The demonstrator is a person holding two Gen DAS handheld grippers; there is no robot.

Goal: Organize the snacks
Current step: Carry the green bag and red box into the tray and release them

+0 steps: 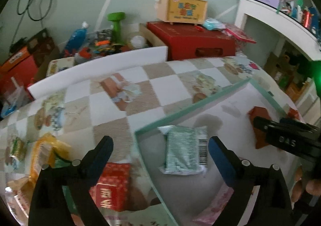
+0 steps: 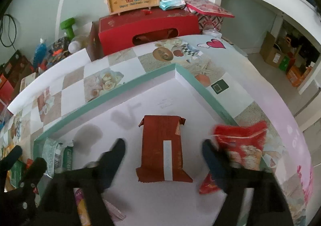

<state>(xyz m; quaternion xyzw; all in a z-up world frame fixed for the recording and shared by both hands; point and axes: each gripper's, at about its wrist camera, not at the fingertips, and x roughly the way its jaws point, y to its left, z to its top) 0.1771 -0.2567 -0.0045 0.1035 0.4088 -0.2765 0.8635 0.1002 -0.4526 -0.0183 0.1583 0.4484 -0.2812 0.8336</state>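
Desk: I see a checkered cloth with food and flower prints [image 1: 112, 109] over it; a mint-green wall behind, white shelving to the right.
Tray: a shallow mint-rimmed tray [image 2: 112, 90] lies on the desk.
In tray: a green packet [image 1: 183, 150] and a brown-red packet [image 2: 162, 148] lie flat, apart from each other.
Left claw [image 1: 160, 150]: my jaws stand wide open above the green packet, gripping nothing.
Right claw [image 2: 163, 150]: jaws spread either side of the brown-red packet, not pressing it.
Outside tray: a red box [image 1: 112, 186] on the left, a red bag [image 2: 238, 141] on the right.
Unclear: a pink wrapper [image 1: 216, 204] in the tray, cut off; its print is unreadable.
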